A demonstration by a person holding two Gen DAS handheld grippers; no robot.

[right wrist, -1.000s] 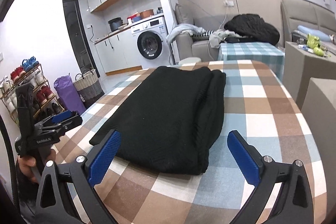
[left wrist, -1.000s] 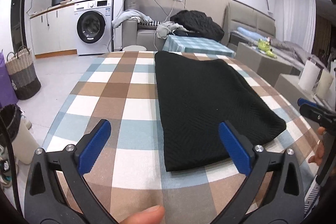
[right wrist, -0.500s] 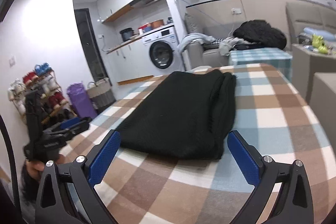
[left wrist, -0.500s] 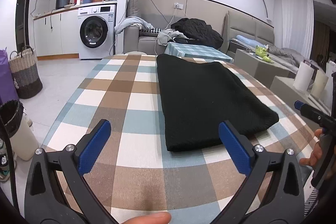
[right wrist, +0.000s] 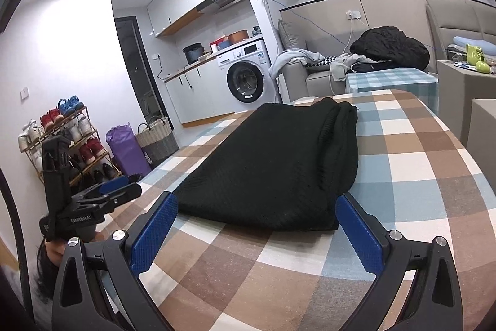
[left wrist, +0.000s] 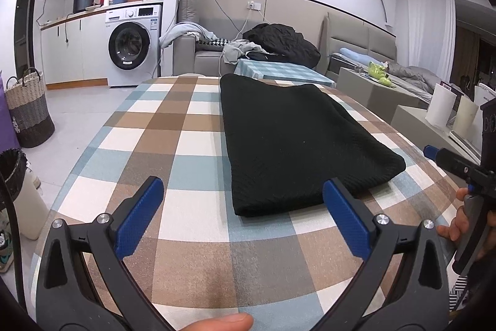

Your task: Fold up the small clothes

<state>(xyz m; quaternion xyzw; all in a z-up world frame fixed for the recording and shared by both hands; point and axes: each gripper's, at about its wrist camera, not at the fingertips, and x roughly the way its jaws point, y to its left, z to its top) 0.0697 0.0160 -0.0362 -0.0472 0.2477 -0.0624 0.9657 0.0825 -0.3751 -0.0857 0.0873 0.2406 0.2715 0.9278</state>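
A black knit garment [left wrist: 294, 141] lies folded into a long rectangle on the checked tablecloth [left wrist: 173, 145]; it also shows in the right wrist view [right wrist: 279, 169]. My left gripper [left wrist: 241, 200] is open and empty, low over the table's near end, just short of the garment's near edge. My right gripper [right wrist: 257, 216] is open and empty, its fingertips either side of the garment's near end, not touching it. Each gripper shows in the other's view: the right one [left wrist: 449, 160] at the right edge, the left one [right wrist: 102, 194] at the left.
A washing machine [left wrist: 133, 48] and a sofa with piled clothes [left wrist: 279, 42] stand beyond the table. A woven basket [left wrist: 28, 110] and a bin [left wrist: 12, 169] stand on the floor at left. Low tables with white rolls [left wrist: 440, 107] stand at right. A shoe rack [right wrist: 62, 138] lines the wall.
Both grippers have drawn back toward the table's near end and dropped lower, with the views tilting up. The garment has not moved. Both grippers stay open.
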